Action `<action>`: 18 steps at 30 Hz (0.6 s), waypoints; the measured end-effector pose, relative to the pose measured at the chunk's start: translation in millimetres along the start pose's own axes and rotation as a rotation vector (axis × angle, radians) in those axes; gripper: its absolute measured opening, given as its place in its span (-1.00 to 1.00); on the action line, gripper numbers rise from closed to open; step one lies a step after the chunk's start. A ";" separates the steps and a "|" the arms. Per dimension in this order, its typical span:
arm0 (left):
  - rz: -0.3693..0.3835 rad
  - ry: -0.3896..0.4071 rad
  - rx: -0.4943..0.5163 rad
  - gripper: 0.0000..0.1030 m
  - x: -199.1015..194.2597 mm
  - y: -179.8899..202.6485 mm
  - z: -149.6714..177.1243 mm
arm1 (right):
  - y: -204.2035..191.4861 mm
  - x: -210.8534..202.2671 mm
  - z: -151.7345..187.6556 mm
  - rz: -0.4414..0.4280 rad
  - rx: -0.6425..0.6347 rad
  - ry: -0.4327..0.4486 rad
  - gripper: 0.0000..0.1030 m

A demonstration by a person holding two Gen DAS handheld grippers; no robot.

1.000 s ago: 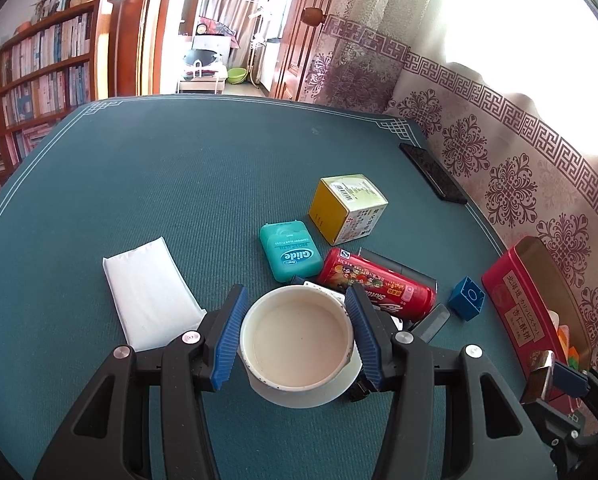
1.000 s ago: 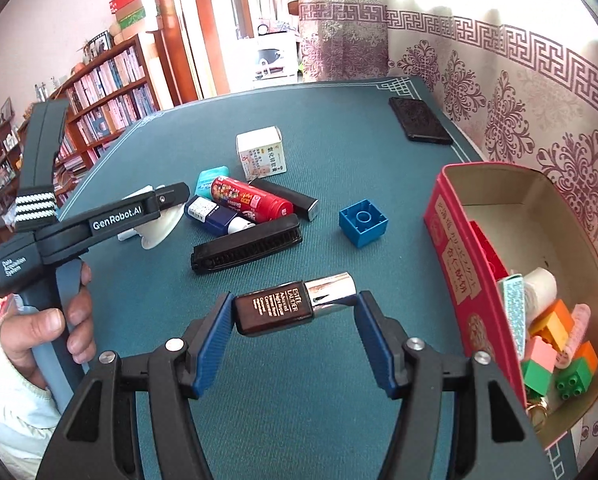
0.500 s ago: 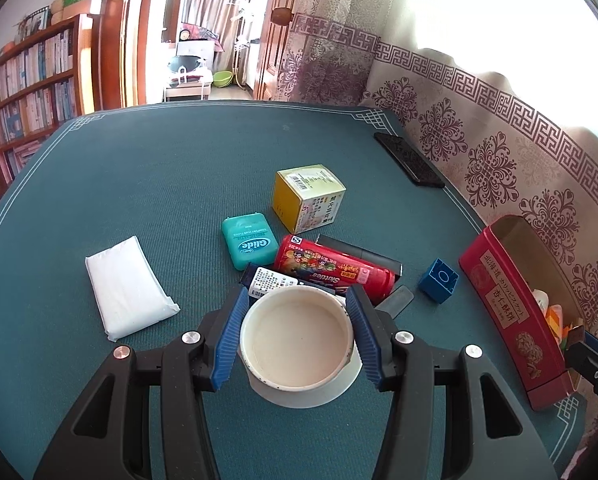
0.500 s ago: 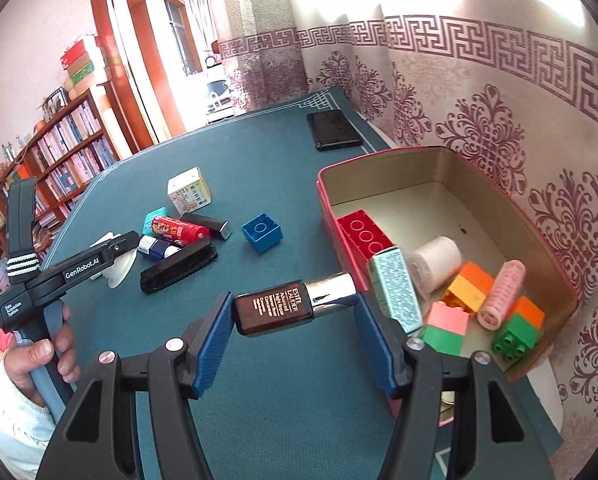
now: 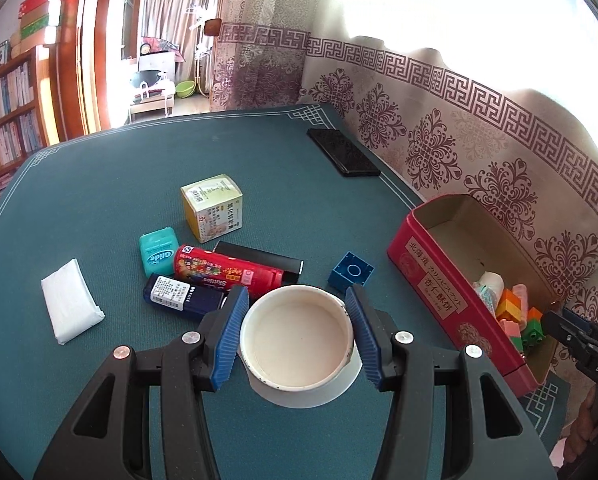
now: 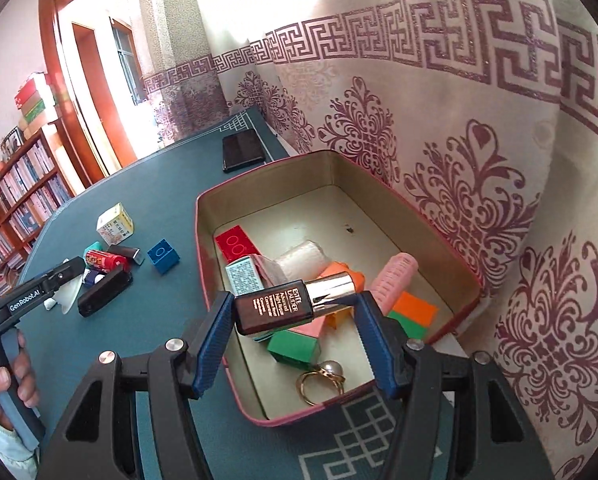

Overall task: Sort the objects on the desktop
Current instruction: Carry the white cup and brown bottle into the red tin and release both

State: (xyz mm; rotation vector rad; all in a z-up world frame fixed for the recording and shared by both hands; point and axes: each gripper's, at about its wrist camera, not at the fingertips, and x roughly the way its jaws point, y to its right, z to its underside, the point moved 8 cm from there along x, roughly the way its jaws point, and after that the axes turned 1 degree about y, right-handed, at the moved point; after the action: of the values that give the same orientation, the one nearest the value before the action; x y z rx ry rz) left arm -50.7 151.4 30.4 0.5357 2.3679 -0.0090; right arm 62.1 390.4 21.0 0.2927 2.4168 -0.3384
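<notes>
**Both grippers loaded over the green table**

The right gripper (image 6: 295, 312) is clamped endwise on a dark brown cosmetic bottle (image 6: 275, 308) with a shiny metal cap, held level above the near half of the open red tin box (image 6: 203, 240). Below it in the box lie building bricks in red, green, orange and pink, a pink roller, a white roll and a pearl ring (image 6: 323, 380).

The left gripper (image 5: 297, 336) has its blue pads pressed on either side of a white round cup (image 5: 299, 348), mouth toward the camera, held just above the table.

Beyond the cup lie a red tube (image 5: 227, 270), a navy bottle (image 5: 181, 298), a teal floss case (image 5: 158, 248), a yellow carton (image 5: 213, 206), a black case (image 5: 259, 258), a blue brick (image 5: 351, 272) and a white packet (image 5: 70, 312).

The table (image 5: 99, 184) wears a dark teal cloth with a pale border; a black phone (image 5: 343, 152) lies near its far edge. A patterned curtain hangs along the right side, bookshelves stand left, and a doorway opens onto a sunlit room.
</notes>
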 end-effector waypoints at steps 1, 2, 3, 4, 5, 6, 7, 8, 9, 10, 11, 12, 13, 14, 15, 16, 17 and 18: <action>0.006 -0.001 0.008 0.05 -0.2 6.6 -1.2 | 3.8 1.9 1.4 0.003 -0.002 -0.005 0.27; 0.010 -0.001 0.018 0.05 -0.1 12.9 -2.3 | 6.8 3.6 2.3 0.005 -0.005 -0.011 0.27; 0.012 -0.001 0.028 0.05 0.3 18.9 -3.2 | 9.2 5.0 3.2 0.005 -0.009 -0.015 0.27; 0.014 -0.002 0.038 0.05 1.0 24.6 -4.1 | 11.2 6.2 3.8 0.007 -0.016 -0.016 0.27; 0.014 -0.004 0.047 0.05 1.5 29.8 -4.3 | 12.9 7.7 4.3 0.009 -0.023 -0.019 0.27; 0.014 -0.005 0.055 0.05 2.7 34.8 -4.7 | 14.5 9.2 4.8 0.008 -0.029 -0.022 0.27; 0.013 -0.008 0.063 0.05 4.5 39.8 -4.8 | 15.9 10.6 5.4 0.005 -0.034 -0.026 0.27; 0.015 -0.011 0.069 0.05 6.0 44.4 -5.2 | 17.4 11.4 5.9 0.002 -0.038 -0.029 0.28; 0.017 -0.014 0.076 0.05 7.4 49.0 -5.7 | 18.7 12.3 6.3 0.000 -0.043 -0.032 0.28; 0.018 -0.016 0.083 0.05 8.8 53.6 -6.5 | 19.8 12.9 6.6 0.000 -0.048 -0.033 0.28; 0.020 -0.018 0.091 0.05 10.4 58.6 -7.8 | 20.9 13.6 7.3 0.002 -0.054 -0.034 0.28; 0.023 -0.020 0.099 0.05 11.6 63.9 -8.8 | 22.1 14.4 8.3 0.001 -0.060 -0.037 0.34; 0.026 -0.022 0.108 0.05 13.2 69.4 -10.1 | 22.7 14.7 9.0 -0.003 -0.062 -0.035 0.38; 0.030 -0.024 0.117 0.05 14.4 74.8 -11.3 | 23.7 14.5 9.9 -0.005 -0.062 -0.033 0.50; 0.032 -0.025 0.126 0.05 15.8 80.7 -12.8 | 24.7 14.1 10.8 -0.005 -0.061 -0.030 0.56; 0.034 -0.025 0.136 0.05 17.1 86.3 -14.3 | 25.4 13.3 10.6 -0.007 -0.060 -0.022 0.55; 0.039 -0.026 0.144 0.05 18.3 92.3 -15.7 | 26.0 12.1 10.1 -0.009 -0.063 -0.013 0.55; 0.044 -0.027 0.152 0.05 19.7 97.9 -17.0 | 26.8 11.0 9.1 -0.007 -0.065 -0.003 0.55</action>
State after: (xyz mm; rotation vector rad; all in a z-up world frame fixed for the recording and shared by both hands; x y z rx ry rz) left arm -37.4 250.9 44.2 0.6561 2.3406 -0.1766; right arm 67.1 414.1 2.7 0.2538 2.4209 -0.2624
